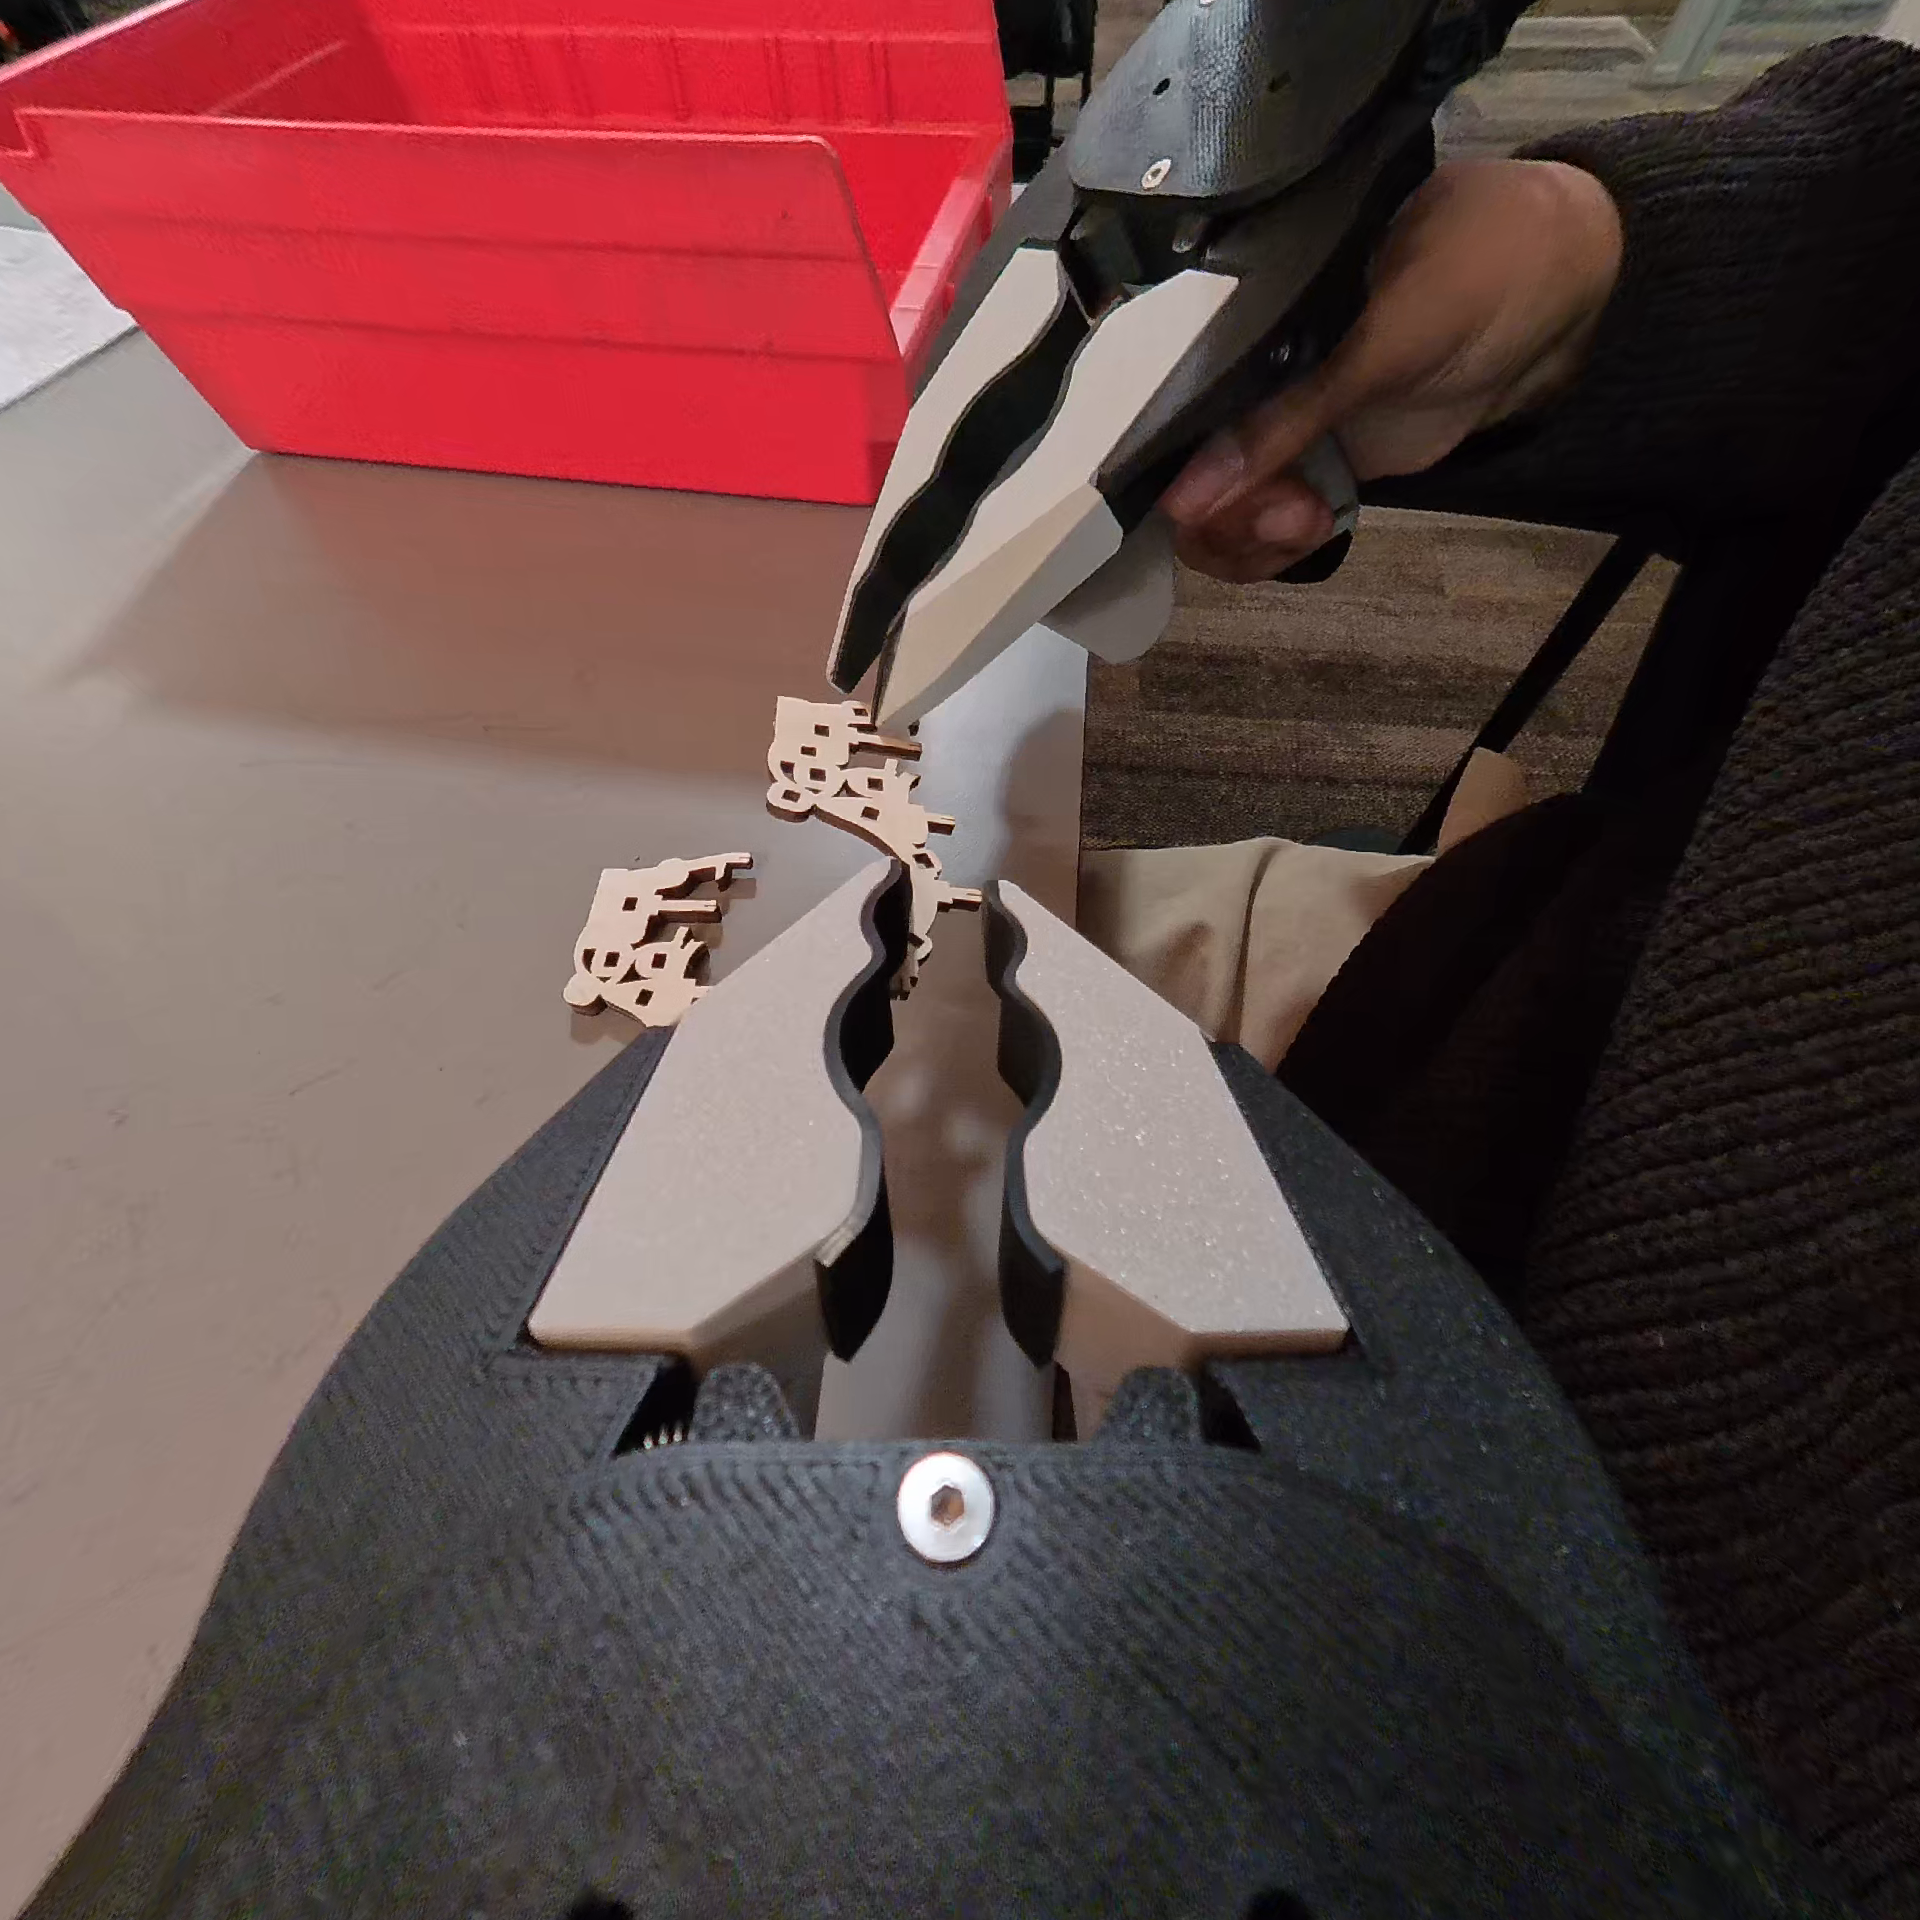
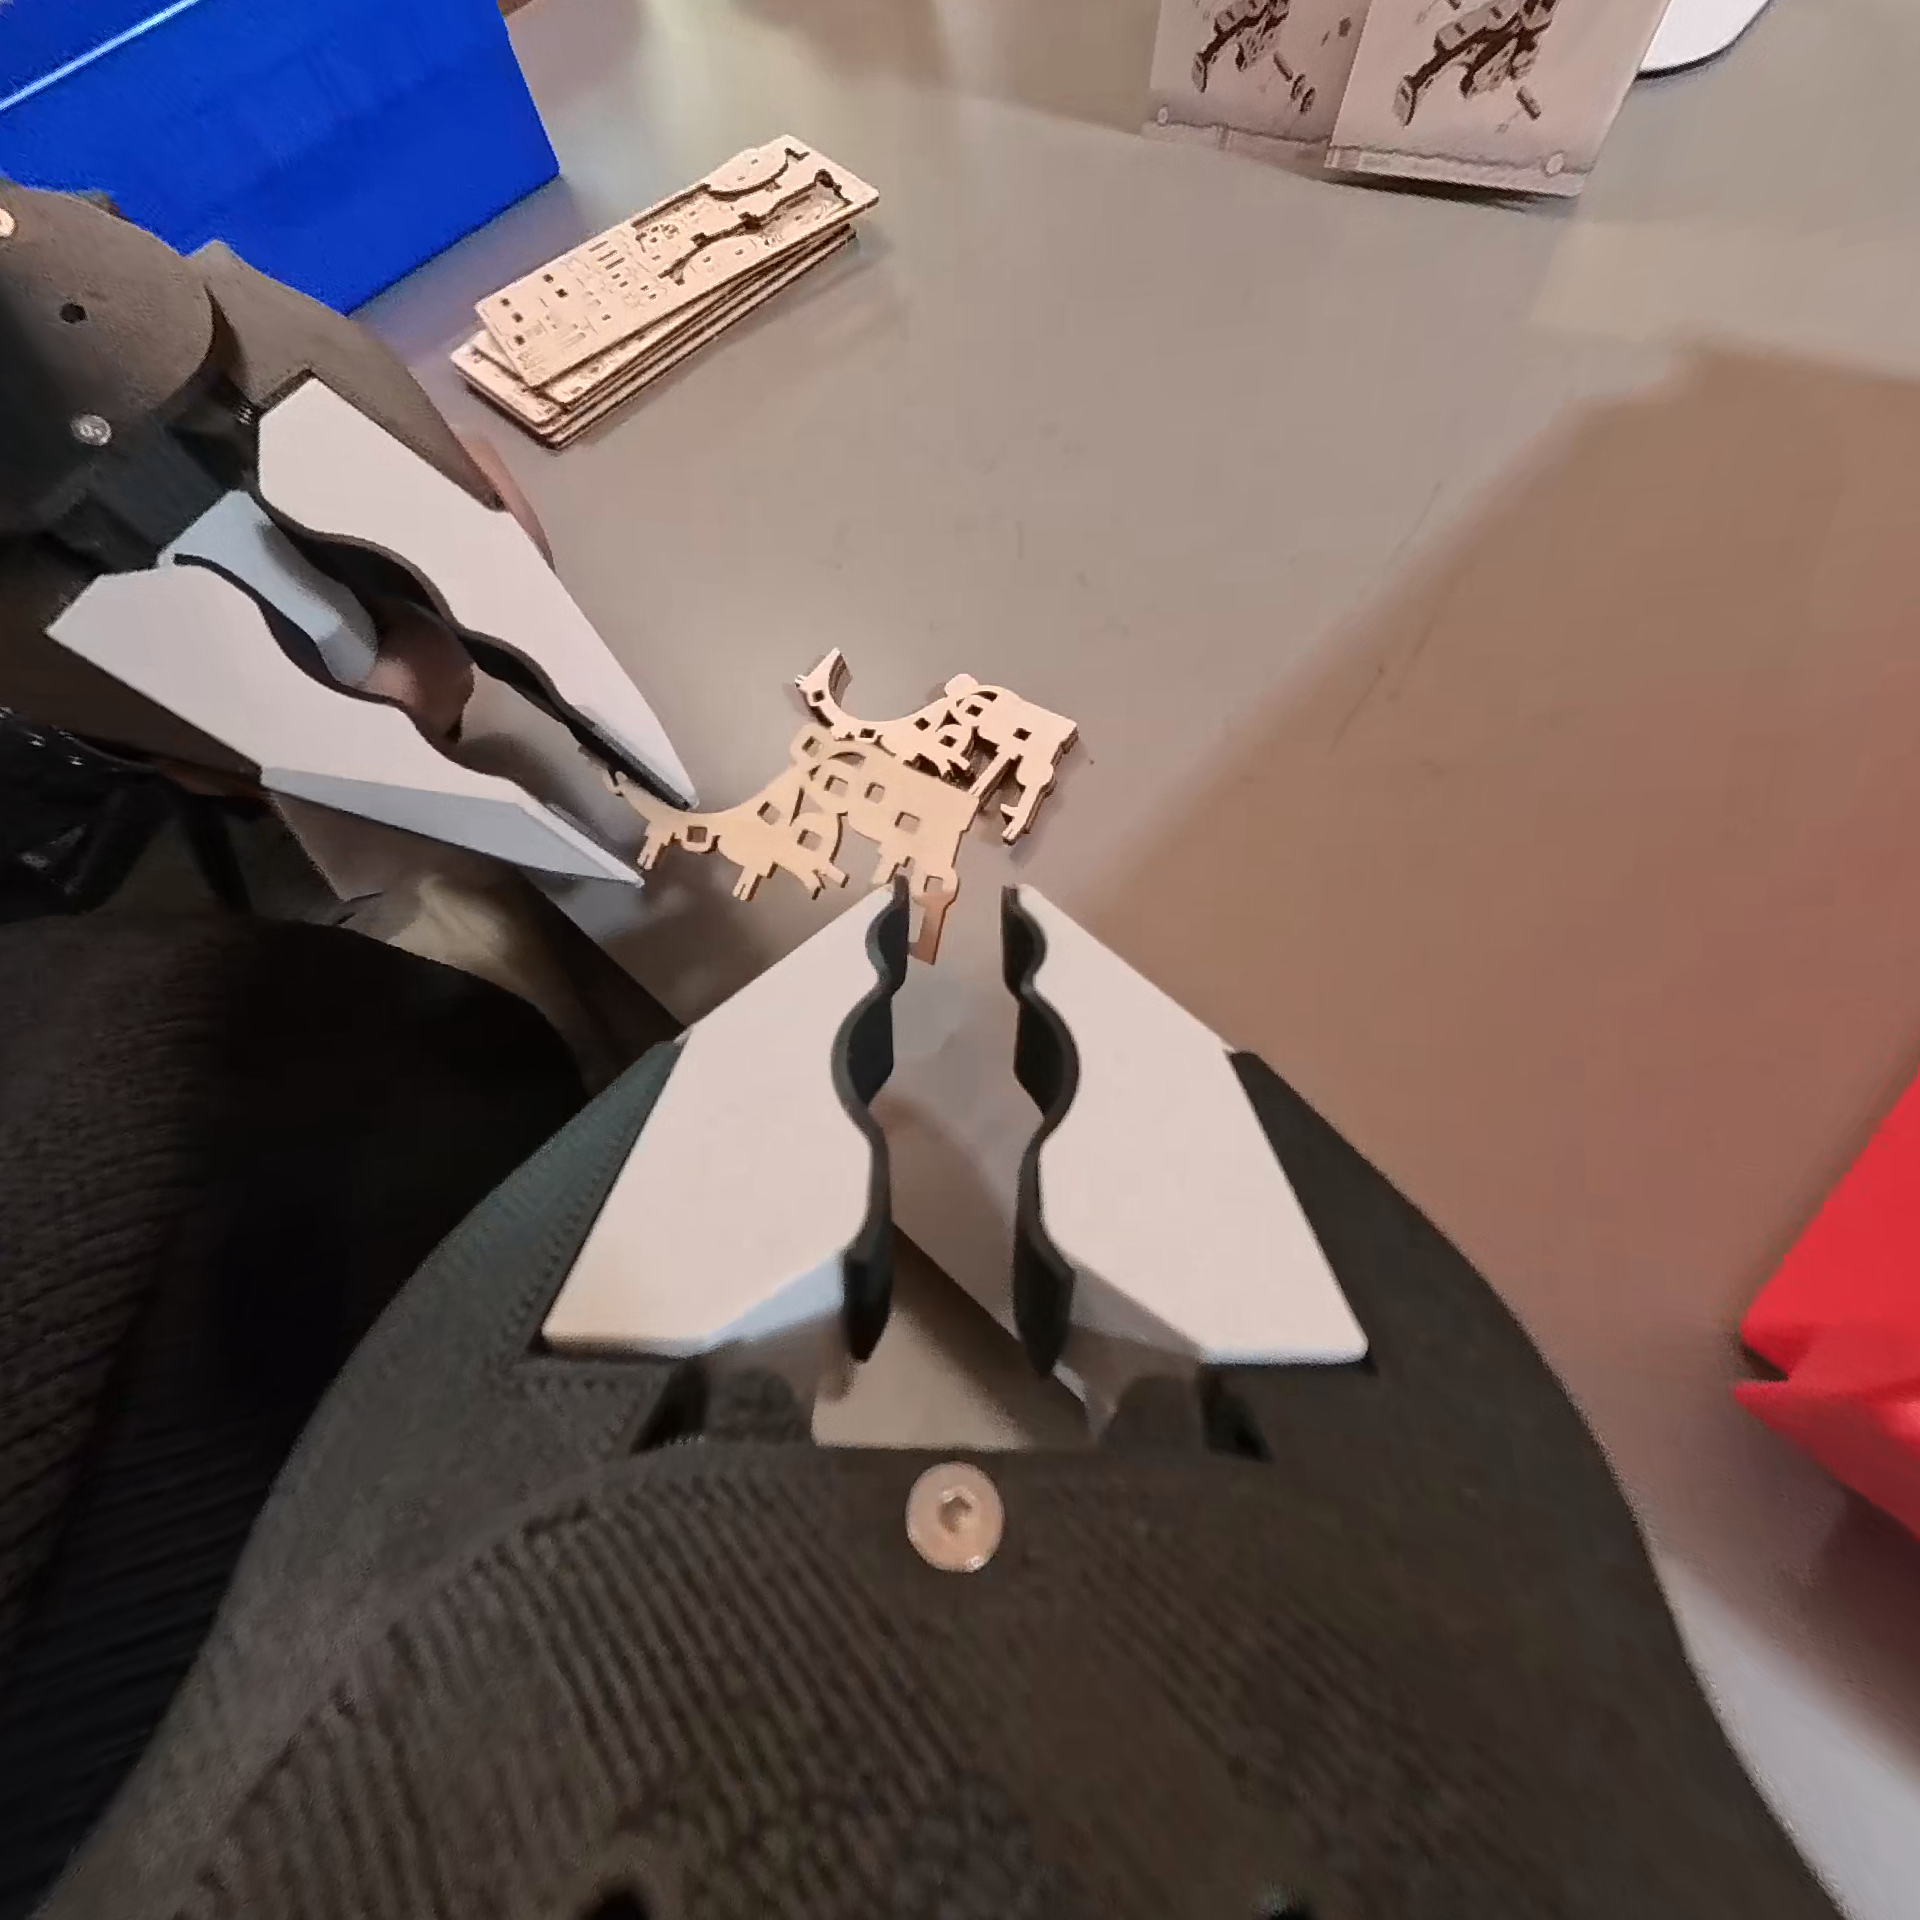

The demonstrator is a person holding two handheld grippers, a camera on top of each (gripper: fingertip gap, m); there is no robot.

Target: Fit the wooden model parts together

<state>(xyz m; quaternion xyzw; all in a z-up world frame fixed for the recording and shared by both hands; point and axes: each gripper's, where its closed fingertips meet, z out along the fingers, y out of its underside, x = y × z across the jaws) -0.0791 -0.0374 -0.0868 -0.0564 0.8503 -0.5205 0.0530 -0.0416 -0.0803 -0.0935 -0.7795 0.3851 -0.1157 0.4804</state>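
A flat wooden cut-out part (image 1: 847, 790) with square holes and tabs is held above the grey table (image 1: 312, 831). My left gripper (image 1: 940, 894) grips its narrow tail end edgewise, so the jaws stand partly apart; it also shows in the right wrist view (image 2: 660, 840). My right gripper (image 2: 951, 891) is open, and one tab of the part (image 2: 821, 821) pokes between its fingertips beside the left finger. In the left wrist view its tips (image 1: 873, 698) touch the part's far end. A second, similar wooden part (image 1: 639, 951) lies flat on the table just behind (image 2: 997, 732).
A red bin (image 1: 520, 312) stands at the back of the table. A blue bin (image 2: 270, 135), a stack of wooden sheets (image 2: 665, 291) and printed picture sheets (image 2: 1382, 94) lie farther off. The table edge (image 1: 1081, 727) is close, with the person's lap beyond. About 6 cm separates my left fingertips from my right.
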